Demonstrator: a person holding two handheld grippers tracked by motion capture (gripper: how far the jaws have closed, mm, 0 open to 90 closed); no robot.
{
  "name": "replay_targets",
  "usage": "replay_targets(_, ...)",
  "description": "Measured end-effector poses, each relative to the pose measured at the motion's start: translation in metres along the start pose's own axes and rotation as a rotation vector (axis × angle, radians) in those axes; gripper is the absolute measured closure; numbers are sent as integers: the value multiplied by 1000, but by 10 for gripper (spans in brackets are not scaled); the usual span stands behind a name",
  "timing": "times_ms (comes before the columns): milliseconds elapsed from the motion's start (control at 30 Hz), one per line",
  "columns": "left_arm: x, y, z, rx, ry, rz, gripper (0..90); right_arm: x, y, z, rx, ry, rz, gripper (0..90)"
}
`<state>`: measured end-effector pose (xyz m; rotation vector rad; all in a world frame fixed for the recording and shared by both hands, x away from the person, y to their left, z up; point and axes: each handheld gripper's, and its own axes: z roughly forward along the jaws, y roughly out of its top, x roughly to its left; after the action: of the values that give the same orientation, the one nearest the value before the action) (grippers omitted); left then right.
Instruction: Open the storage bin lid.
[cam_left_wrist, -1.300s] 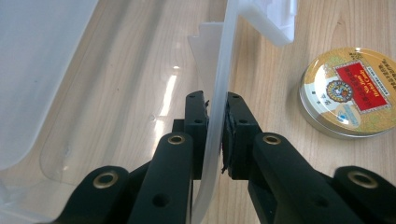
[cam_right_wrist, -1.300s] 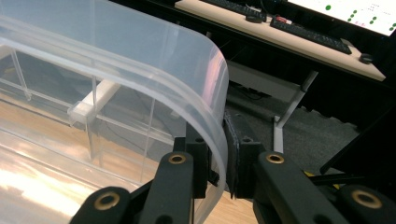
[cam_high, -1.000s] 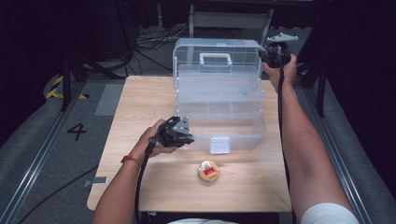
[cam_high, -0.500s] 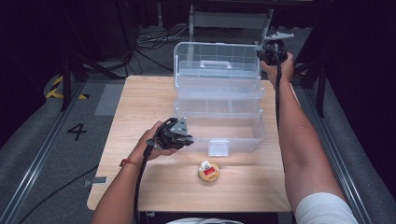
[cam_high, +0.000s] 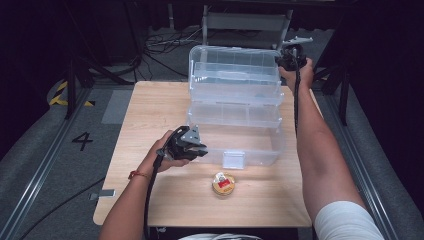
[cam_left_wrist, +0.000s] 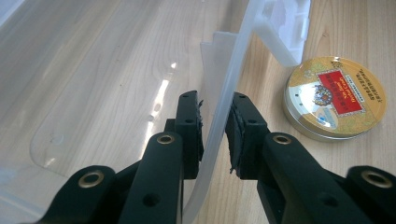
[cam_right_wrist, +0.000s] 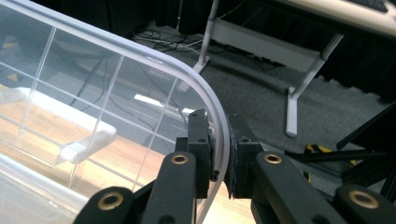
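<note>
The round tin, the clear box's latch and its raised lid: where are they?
Tin (cam_high: 223, 184): high view, on its printed top.
Latch (cam_high: 234, 159): high view, on the white tab at the box's front wall.
Lid (cam_high: 235, 75): high view, on its clear gridded panel.

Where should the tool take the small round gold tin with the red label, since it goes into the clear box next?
Grip the round gold tin with the red label across its low side wall, coming straight down from above. It lies flat, label up, on the wooden table in front of the clear plastic box, apart from it, so its rim looks free all round; its flat lid offers no hold.
</note>
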<state>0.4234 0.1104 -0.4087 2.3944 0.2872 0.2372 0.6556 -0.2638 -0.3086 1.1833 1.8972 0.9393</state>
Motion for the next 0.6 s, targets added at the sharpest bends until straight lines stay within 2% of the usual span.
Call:
replay_targets(167, 0, 0, 1, -6, -6, -7, 760, -2, -1, 6, 16, 12, 15, 828)
replay_targets(333, 1, 0, 1, -9, -8, -5, 760, -2, 0, 8, 28, 13, 10, 828)
replay_targets(567, 1, -1, 1, -10, -21, -16, 764, -7, 1, 4, 30, 9, 13, 856)
replay_targets(600, 1, -1, 2, -1, -4, 3, 770, -7, 2, 3, 34, 7, 10, 858)
